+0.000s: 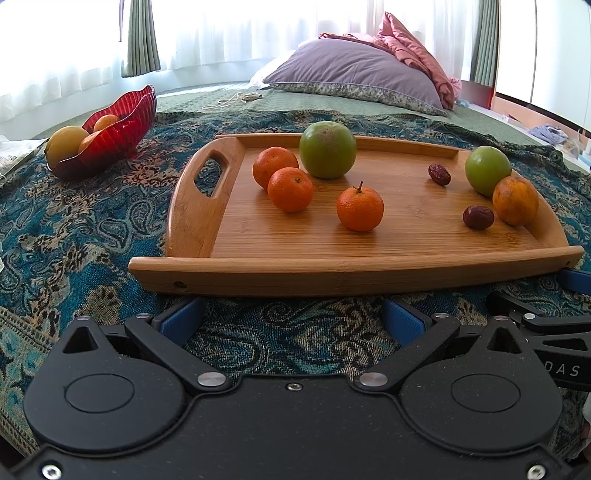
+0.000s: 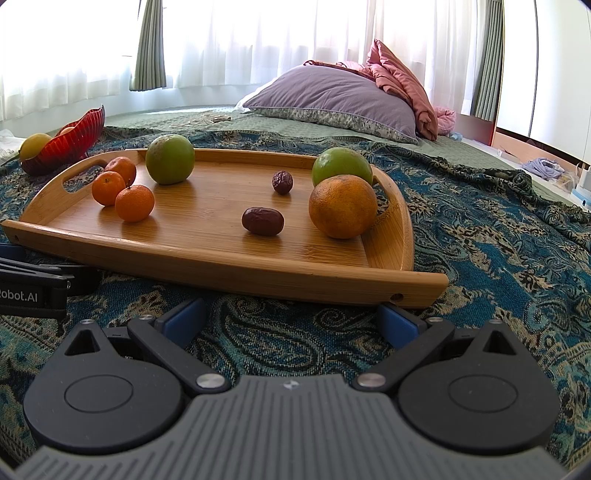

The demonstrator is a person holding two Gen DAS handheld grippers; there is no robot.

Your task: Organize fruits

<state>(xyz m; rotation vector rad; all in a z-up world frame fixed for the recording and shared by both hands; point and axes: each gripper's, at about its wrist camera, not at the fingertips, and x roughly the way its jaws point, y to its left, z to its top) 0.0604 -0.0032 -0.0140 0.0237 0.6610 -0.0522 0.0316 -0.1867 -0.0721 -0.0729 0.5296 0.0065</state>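
Gaping empty, both tools face the tray (image 1: pixel 343 275); one reads "obot.AI".

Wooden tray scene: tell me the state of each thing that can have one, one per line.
Wooden tray: flat on the patterned blanket, holding loose fruit.
Red bowl: upright, fruit inside.
Left gripper: open, empty, before the tray.
Right gripper: open, empty.
Stemmed tangerine: upright, stem up.

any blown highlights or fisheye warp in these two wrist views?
Left wrist: window clipped white, wooden tray front rim bowed, fruit sharp. Right wrist: curtains blown out likewise, tray edge curved, soft sheen on its wood.
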